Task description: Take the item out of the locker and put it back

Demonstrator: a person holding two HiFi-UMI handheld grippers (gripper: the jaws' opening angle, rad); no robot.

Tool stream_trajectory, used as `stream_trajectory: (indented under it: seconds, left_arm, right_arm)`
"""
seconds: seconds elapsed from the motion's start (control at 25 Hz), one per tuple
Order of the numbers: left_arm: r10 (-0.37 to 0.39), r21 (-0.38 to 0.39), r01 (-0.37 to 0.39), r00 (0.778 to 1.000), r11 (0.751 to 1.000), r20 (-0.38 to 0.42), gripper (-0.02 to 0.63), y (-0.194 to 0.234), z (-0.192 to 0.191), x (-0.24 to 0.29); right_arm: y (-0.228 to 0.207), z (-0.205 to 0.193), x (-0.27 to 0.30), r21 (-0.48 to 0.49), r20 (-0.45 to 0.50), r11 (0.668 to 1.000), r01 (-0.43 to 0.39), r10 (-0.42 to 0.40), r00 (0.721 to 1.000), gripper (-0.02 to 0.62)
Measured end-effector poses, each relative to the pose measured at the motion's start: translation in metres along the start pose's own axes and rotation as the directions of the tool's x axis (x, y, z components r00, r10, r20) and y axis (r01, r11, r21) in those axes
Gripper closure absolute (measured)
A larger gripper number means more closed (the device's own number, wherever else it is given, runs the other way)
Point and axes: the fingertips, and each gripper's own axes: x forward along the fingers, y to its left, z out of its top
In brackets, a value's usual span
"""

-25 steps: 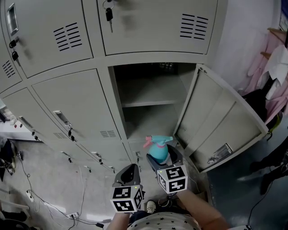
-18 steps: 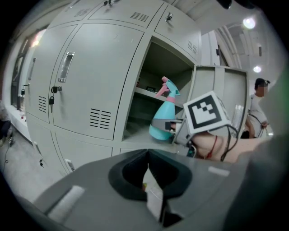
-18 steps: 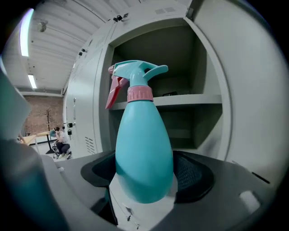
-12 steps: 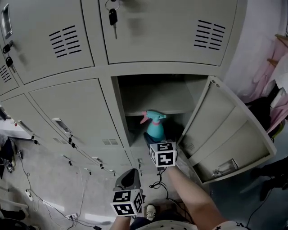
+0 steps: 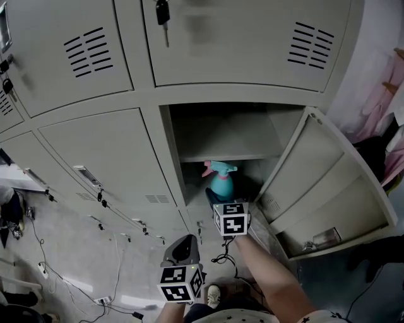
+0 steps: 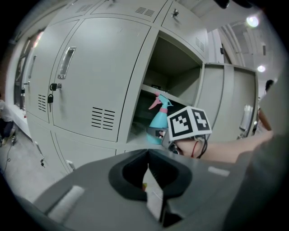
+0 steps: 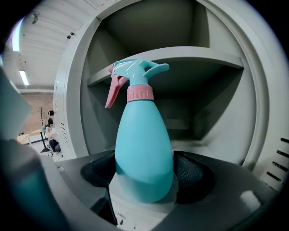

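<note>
Spray bottle clamped round its fat lower body by right gripper, upright, centre of right gripper view, sitting at the mouth of the open locker under the shelf; cannot tell whether base touches the compartment floor. Left gripper low at bottom centre of head view, jaws pressed together on nothing, well apart from locker. Risks, as judgement: smooth tapered body likely to slide up out of the pads if squeeze eases; trigger head close under shelf edge, so any lift while pushing in could knock it and tip the bottle; release before base is seated could topple it out of the opening; open door at right of head view near the forearm, could get bumped on the way out. Right gripper view alone shows the grip itself and the bare dark compartment behind. Head view hides jaws behind marker cube but gives door angle and key hanging at top. Left gripper view gives bottle side-on, pink trigger pointing left.
</note>
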Motion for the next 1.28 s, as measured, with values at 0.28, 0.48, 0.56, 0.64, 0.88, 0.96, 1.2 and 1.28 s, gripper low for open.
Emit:
stream_trajectory:
  seconds: [0.28,0.48,0.56,0.64,0.88,0.96,1.2,1.28]
  left_arm:
    - [-0.015,0.008,0.015,1.0,1.0,-0.005,0.598,-0.007,-0.001,0.004]
    - [-0.019,0.016,0.019,1.0,1.0,0.002,0.599,-0.012,0.002,0.001]
    - [-0.017,0.022,0.017,1.0,1.0,0.01,0.6,-0.015,0.003,0.0]
    - [-0.02,0.024,0.02,1.0,1.0,0.017,0.6,-0.019,0.003,-0.002]
    - [-0.042,0.048,0.041,0.999,0.998,0.018,0.6,-0.031,-0.005,-0.011]
    - [-0.045,0.057,0.044,0.999,0.997,0.015,0.6,-0.034,-0.01,-0.014]
    - [-0.046,0.104,0.045,0.999,0.994,0.007,0.598,-0.042,-0.019,-0.018]
    - [-0.058,0.107,0.058,0.998,0.993,0.004,0.6,-0.046,-0.018,-0.018]
  right_arm:
    - [0.001,0.012,-0.007,-0.001,0.055,1.0,-0.022,0.022,0.998,0.189]
    - [0.005,0.028,-0.042,0.012,0.104,0.999,-0.032,0.031,0.994,0.189]
    - [0.011,0.03,-0.069,0.004,0.127,0.999,-0.04,0.039,0.991,0.206]
    - [0.017,0.026,-0.099,0.014,0.138,0.998,-0.059,0.057,0.989,0.297]
    - [0.024,-0.016,-0.173,0.074,0.045,0.997,-0.038,0.035,0.998,0.595]
    - [0.027,-0.026,-0.189,0.082,0.034,0.996,-0.047,0.045,0.998,0.595]
    - [0.021,-0.045,-0.207,0.129,-0.001,0.991,-0.036,0.036,0.999,0.595]
    - [0.017,-0.045,-0.208,0.127,-0.004,0.992,-0.025,0.025,1.0,0.595]
